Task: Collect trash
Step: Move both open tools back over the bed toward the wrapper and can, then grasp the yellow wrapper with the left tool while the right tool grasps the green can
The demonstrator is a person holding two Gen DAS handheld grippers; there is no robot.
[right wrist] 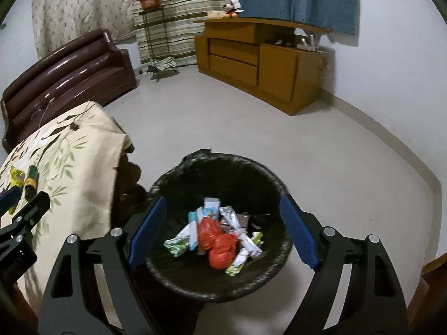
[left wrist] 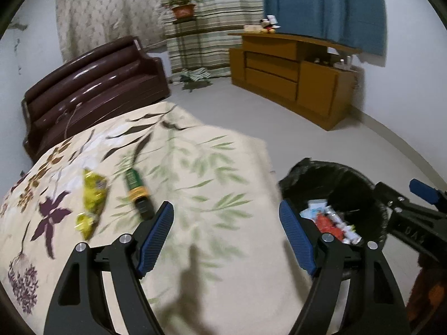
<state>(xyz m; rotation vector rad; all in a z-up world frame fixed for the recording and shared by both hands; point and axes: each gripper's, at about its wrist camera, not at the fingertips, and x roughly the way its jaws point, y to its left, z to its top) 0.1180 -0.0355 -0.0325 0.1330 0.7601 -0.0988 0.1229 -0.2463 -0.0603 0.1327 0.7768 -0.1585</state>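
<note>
A yellow crumpled wrapper [left wrist: 92, 201] and a green and yellow tube-shaped pack [left wrist: 137, 189] lie on the floral tablecloth [left wrist: 195, 181]. My left gripper [left wrist: 226, 234] is open and empty above the cloth, right of both items. A black-lined trash bin [right wrist: 178, 178] stands on the floor beside the table; it holds a red bag [right wrist: 216, 240] and several wrappers. My right gripper [right wrist: 223, 229] is open and empty above the bin. The bin also shows in the left wrist view [left wrist: 360, 178]. The wrapper [right wrist: 16, 176] and pack [right wrist: 30, 181] show at the far left of the right wrist view.
A dark brown sofa [left wrist: 92, 83] stands behind the table. A wooden cabinet [left wrist: 293, 75] stands against the far wall with toys on top. A potted plant [left wrist: 183, 8] sits on a metal stand by the curtains. The floor [right wrist: 251, 128] is pale grey.
</note>
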